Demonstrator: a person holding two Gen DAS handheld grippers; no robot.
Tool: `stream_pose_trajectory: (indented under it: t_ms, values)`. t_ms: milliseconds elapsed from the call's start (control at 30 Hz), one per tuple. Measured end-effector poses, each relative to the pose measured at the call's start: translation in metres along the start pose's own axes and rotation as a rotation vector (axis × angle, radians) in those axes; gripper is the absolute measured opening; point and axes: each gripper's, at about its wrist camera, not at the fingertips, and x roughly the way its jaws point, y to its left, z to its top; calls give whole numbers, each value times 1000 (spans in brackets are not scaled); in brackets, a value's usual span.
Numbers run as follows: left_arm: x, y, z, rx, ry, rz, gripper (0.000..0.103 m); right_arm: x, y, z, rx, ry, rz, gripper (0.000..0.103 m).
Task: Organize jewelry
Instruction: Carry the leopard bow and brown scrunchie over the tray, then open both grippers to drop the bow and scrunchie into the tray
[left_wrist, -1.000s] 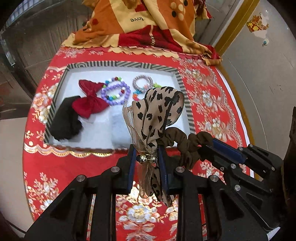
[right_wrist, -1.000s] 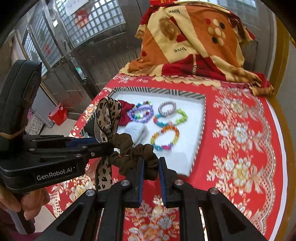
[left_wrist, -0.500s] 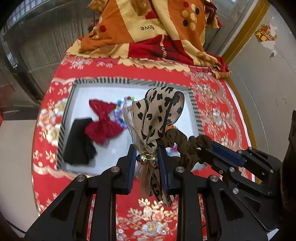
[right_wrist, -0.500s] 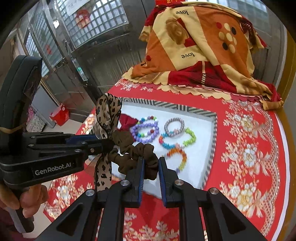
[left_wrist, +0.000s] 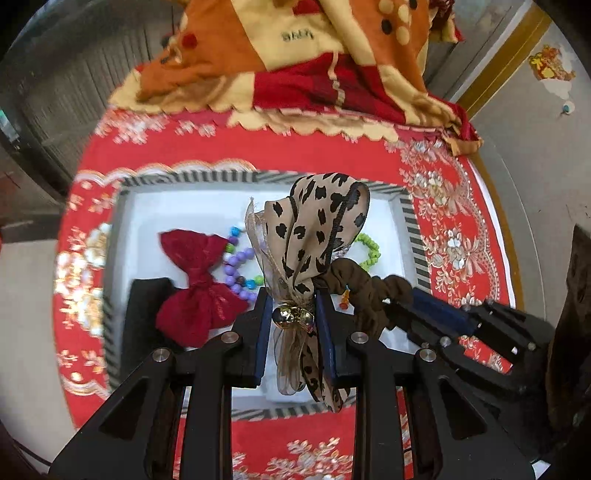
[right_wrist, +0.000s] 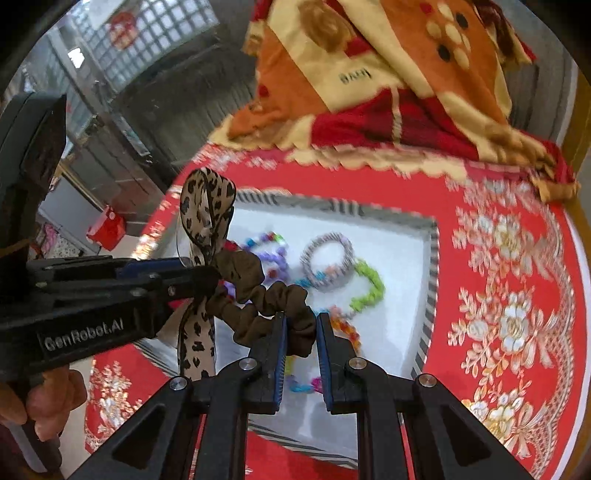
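Tongs, left (left_wrist: 293, 317): narrow gap, clamped on gold knot of leopard-print bow (left_wrist: 317, 236); bow loops standing up above the pads, tails hanging below between the fingers. Tongs, right (right_wrist: 300, 325): almost closed, pinching brown scrunchie (right_wrist: 266, 295) attached to the same bow. Scrunchie stretched between both tongs, whole piece held in the air above white tray (left_wrist: 177, 210) with striped rim. In tray: red bow (left_wrist: 201, 288), black cloth (left_wrist: 142, 314) just beside it at left, purple bead bracelet (left_wrist: 236, 269), green bead bracelet (left_wrist: 369, 251), grey-white bracelet (right_wrist: 327, 264). Tray sitting on red flowered cloth (left_wrist: 454, 229) over worktop; patterned blanket (left_wrist: 295, 55) heaped at far edge. Hand (right_wrist: 40, 398) on left tongs' grip seen in right view. Hidden: bracelets partly blocked by leopard-print bow in left view; orange beads and near-edge coloured beads cut off behind right tongs' fingers. Background motion-blurred, blanket lettering unreadable. Near rim of tray mostly covered by tongs bodies.
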Motion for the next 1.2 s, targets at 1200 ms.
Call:
stream_pose_trajectory:
  t_ms: [1200]
  values:
    - [-33, 9, -58, -33, -127, 126, 44, -39, 2, -56, 123, -93, -30, 41]
